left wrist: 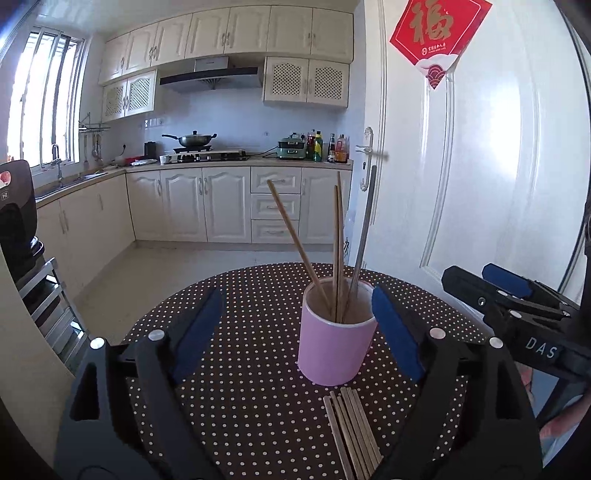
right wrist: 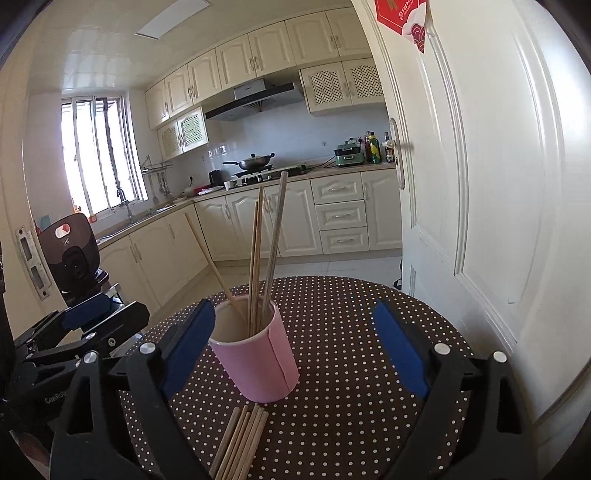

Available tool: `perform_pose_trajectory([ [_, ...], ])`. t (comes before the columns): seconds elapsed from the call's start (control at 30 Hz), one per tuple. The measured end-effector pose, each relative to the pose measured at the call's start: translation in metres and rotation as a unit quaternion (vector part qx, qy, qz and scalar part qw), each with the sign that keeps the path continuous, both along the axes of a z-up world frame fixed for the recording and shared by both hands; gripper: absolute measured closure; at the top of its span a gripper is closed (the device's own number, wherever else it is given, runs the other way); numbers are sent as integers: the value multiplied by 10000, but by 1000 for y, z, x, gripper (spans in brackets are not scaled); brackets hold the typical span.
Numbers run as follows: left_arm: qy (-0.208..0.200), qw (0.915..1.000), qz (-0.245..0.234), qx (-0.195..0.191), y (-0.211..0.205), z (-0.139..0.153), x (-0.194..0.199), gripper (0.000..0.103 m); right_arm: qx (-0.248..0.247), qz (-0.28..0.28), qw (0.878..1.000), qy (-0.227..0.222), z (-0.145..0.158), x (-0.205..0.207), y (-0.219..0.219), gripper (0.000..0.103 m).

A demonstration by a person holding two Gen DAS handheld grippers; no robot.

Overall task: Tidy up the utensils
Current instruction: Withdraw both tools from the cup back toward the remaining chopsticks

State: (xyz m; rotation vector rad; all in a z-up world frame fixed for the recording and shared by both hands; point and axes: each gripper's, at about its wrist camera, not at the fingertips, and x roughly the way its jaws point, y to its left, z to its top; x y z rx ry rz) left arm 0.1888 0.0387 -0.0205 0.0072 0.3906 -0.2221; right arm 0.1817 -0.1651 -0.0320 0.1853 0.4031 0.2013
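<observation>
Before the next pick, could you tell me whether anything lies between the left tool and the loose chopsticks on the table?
Nothing visible does: the loose chopsticks lie bare on the dotted table, just in front of the pink cup, between the open left tool's fingers.

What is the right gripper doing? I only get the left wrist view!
Observer: In its own wrist view, the right gripper has its jaws wide open and holds nothing.
Operator: Does the cup look different from there?
Observer: Yes, the cup shows a seam running down its side.
Operator: Anything up high I can't see?
Observer: A flat light panel overhead.
</observation>
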Motion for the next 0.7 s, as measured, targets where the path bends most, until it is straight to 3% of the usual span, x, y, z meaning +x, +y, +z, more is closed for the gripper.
perform_pose_trajectory([
  [0.13,203,9998,13,-27,3,-11,-1,19,-142,-162,9997,91,-8,-8,-2,9],
  [0.7,809,9967,20,-74,9,-55,-20,17,-5,-367,9936,1071,-52,-25,-12,8],
])
